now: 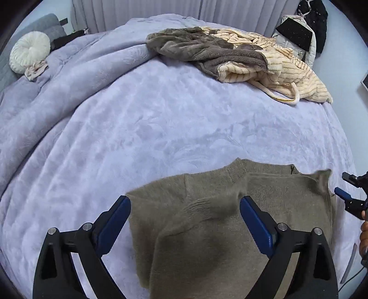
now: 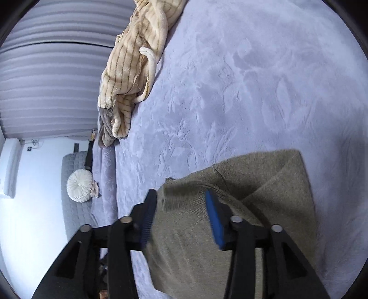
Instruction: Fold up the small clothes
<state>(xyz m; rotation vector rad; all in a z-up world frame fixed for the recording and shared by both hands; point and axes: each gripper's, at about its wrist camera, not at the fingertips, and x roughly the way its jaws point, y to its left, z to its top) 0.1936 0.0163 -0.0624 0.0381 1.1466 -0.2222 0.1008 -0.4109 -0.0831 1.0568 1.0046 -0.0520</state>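
An olive-brown knit sweater (image 1: 207, 225) lies partly folded on the lavender bed cover (image 1: 138, 128). My left gripper (image 1: 185, 207) is open and hovers over the sweater's left side, holding nothing. My right gripper (image 2: 181, 197) is open, its jaws on either side of a blurred raised edge of the sweater (image 2: 230, 230), not closed on it. The right gripper also shows at the right edge of the left wrist view (image 1: 352, 195), beside a lifted sweater corner.
A pile of grey and cream striped fleece clothes (image 1: 230, 55) lies at the far side of the bed, also in the right wrist view (image 2: 135, 57). A white round pillow (image 1: 30, 51) sits at the head. Dark clothes (image 1: 310, 20) hang at the back right.
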